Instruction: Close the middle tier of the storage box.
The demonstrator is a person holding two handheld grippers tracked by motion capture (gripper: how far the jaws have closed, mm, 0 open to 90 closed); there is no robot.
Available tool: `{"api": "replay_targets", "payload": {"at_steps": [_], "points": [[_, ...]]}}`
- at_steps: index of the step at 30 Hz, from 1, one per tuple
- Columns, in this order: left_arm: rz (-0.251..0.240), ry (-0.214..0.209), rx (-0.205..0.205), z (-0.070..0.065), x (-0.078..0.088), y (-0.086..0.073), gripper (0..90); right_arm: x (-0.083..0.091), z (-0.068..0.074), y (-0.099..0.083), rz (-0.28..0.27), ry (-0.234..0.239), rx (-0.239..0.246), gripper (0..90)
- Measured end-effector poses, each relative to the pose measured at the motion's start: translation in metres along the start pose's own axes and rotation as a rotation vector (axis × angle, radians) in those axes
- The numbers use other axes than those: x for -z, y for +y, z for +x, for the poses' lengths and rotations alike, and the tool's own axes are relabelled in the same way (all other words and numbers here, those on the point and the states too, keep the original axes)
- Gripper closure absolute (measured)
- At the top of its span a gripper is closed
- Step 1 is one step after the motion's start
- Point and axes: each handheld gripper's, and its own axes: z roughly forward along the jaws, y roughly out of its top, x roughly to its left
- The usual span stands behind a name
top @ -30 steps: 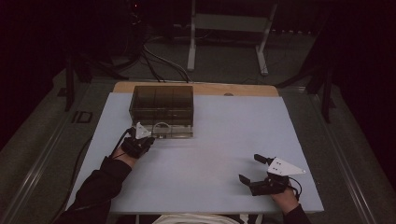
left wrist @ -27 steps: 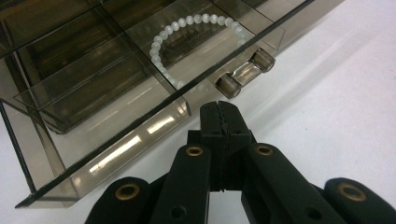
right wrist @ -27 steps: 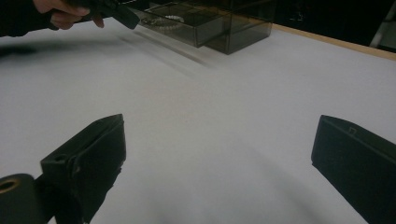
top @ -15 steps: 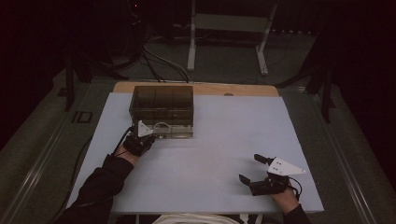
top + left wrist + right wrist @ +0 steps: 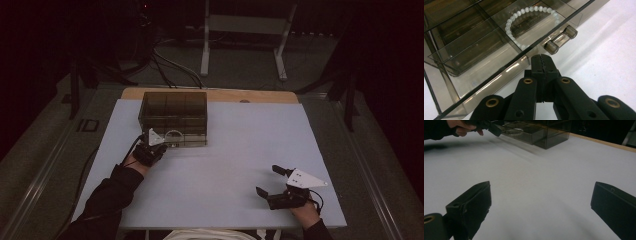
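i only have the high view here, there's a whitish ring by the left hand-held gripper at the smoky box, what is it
Observer: A bracelet of white round beads, lying in the pulled-out drawer of the smoky clear plastic box.
Operator: is the left hand-held gripper holding it
Observer: No. The left hand-held gripper has its jaws shut with nothing between them, just outside the drawer's front wall.
Operator: does the drawer have a handle
Observer: Yes, a small clear bar handle on two round posts, just beyond the jaw tips.
Operator: and the right one
Observer: The right hand-held gripper has its jaws wide apart over the bare white table, holding nothing.
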Motion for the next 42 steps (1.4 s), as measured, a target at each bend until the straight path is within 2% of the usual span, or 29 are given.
{"api": "replay_targets", "payload": {"at_steps": [8,17,23,33,42], "points": [[0.002,0.007,0.012,0.0031,-0.0011,-0.0002,90.0,-0.0001,0.0,0.0,0.0,0.0,0.001,2.8],[0.005,0.018,0.008,0.0041,-0.0015,0.0009,90.0,0.0,0.0001,0.0,0.0,0.0,-0.001,2.8],[-0.002,0.01,0.022,0.0063,-0.0014,0.0017,90.0,0.0001,0.0001,0.0,0.0,0.0,-0.001,2.8],[-0.001,0.0,0.024,0.0068,-0.0032,0.0046,90.0,0.0001,0.0001,0.0,0.0,0.0,0.0,2.8],[0.0,0.008,0.017,0.0073,-0.0052,0.0082,90.0,0.0003,0.0,0.0,0.0,-0.001,-0.001,2.8]]}}
